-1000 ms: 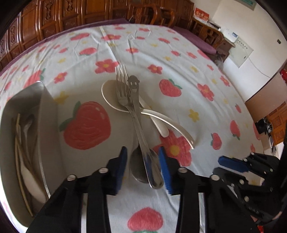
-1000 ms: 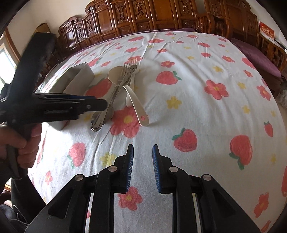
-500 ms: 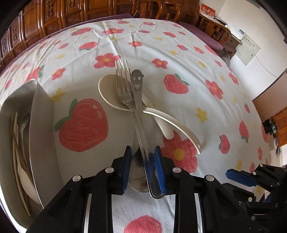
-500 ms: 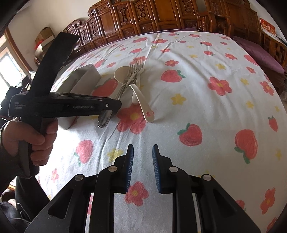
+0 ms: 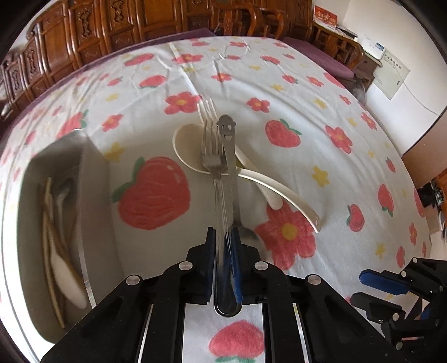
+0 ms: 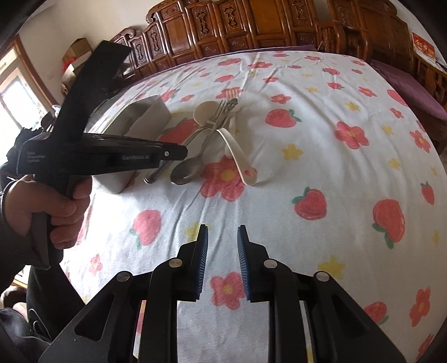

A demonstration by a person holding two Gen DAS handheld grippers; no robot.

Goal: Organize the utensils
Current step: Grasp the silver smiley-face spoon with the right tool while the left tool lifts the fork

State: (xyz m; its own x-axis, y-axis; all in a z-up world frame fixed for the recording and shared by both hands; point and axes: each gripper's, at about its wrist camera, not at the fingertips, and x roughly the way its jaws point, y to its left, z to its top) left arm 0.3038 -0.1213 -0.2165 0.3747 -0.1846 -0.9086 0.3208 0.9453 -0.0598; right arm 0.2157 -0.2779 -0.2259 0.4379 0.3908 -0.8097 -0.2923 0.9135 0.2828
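My left gripper (image 5: 223, 237) is shut on the handle of a steel fork (image 5: 213, 156) and holds it lifted at the handle end; its tines still rest over a cream spoon (image 5: 187, 145). A steel spoon with a smiley-face handle (image 5: 226, 131) lies beside the fork, its bowl (image 6: 187, 170) near my left fingers. A second cream spoon (image 5: 290, 195) lies to the right. The metal utensil tray (image 5: 95, 178) stands to the left with several utensils inside. My right gripper (image 6: 222, 245) is open and empty above the tablecloth, nearer the front.
The table is covered by a white cloth (image 6: 335, 167) with strawberries and flowers. Carved wooden chairs (image 6: 251, 25) line the far edge. The person's hand (image 6: 50, 203) holds the left gripper at the left of the right wrist view.
My left gripper moved forward over the fork handle and closed on it, then raised the handle end. The right gripper stayed open and shifted slightly.
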